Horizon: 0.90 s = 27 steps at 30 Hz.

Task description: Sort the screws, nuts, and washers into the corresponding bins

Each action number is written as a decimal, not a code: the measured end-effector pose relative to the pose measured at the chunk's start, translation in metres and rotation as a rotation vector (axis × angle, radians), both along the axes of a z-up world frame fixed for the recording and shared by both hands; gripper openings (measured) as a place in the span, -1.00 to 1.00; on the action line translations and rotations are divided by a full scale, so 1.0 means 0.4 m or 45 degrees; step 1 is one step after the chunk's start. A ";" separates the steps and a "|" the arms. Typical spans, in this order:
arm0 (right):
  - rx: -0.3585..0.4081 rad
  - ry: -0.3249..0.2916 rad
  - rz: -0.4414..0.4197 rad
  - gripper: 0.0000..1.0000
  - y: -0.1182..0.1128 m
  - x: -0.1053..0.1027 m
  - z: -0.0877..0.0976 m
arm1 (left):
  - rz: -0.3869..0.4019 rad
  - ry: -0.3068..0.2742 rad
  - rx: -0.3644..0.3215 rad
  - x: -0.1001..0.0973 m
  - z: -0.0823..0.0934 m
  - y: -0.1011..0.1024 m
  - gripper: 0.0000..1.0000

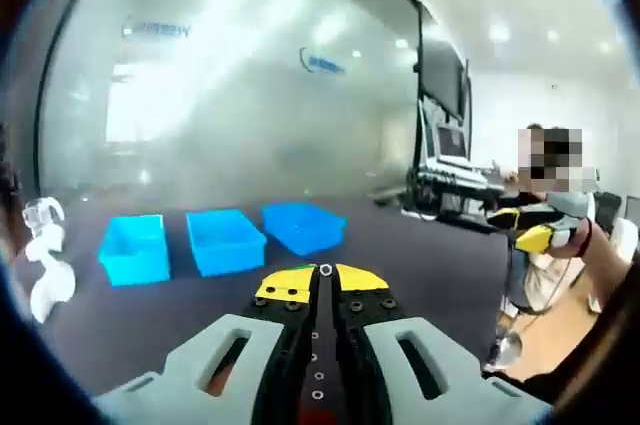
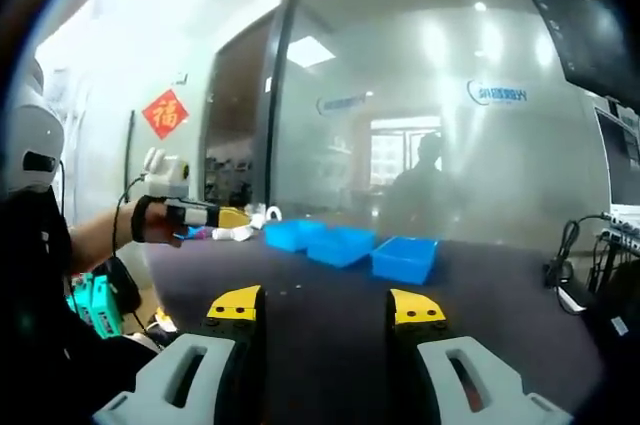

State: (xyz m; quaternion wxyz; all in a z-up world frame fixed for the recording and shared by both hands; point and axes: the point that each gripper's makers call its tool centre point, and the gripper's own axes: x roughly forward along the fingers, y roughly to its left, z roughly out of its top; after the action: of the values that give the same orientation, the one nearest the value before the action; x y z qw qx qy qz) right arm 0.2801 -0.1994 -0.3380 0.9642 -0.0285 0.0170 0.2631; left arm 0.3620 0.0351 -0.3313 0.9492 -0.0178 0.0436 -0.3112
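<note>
Above the dark worktop [image 1: 420, 275], the left tool [image 1: 325, 271] has its yellow-tipped jaws pressed together on nothing, while the right tool [image 2: 325, 305] stands wide apart. Beyond both tools, three blue bins [image 1: 222, 241] sit in a row before the frosted glass wall [image 1: 250, 95].

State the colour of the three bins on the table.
Blue bins, clearest in the left gripper view.

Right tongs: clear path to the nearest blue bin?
Probably yes. The right tongs are open, and bare dark table lies between them and the nearest blue bin, nothing in between.
</note>
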 end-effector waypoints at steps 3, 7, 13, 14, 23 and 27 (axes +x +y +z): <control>-0.006 -0.004 -0.003 -0.12 0.000 -0.001 0.004 | 0.050 -0.020 0.002 0.007 -0.003 0.023 -0.91; -0.005 -0.008 0.002 -0.12 0.005 -0.001 0.007 | 0.161 -0.008 -0.016 0.049 0.006 0.083 -0.91; 0.008 0.012 0.004 -0.12 0.006 0.004 -0.009 | 0.305 -0.059 -0.031 0.146 0.052 0.184 -0.91; 0.011 0.013 0.004 -0.12 0.007 0.004 -0.009 | 0.350 -0.068 -0.016 0.168 0.056 0.207 -0.91; 0.034 0.015 0.005 -0.13 0.005 0.008 -0.012 | 0.596 -0.062 -0.108 0.335 0.060 0.356 -0.91; 0.049 0.011 0.012 -0.13 0.010 0.007 -0.007 | 0.643 -0.066 -0.099 0.391 0.077 0.385 -0.91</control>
State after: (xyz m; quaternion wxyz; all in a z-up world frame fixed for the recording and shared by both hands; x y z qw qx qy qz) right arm 0.2829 -0.1954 -0.3409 0.9632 -0.0089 0.0160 0.2682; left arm 0.5183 0.1892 -0.3006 0.9962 -0.0566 0.0013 -0.0663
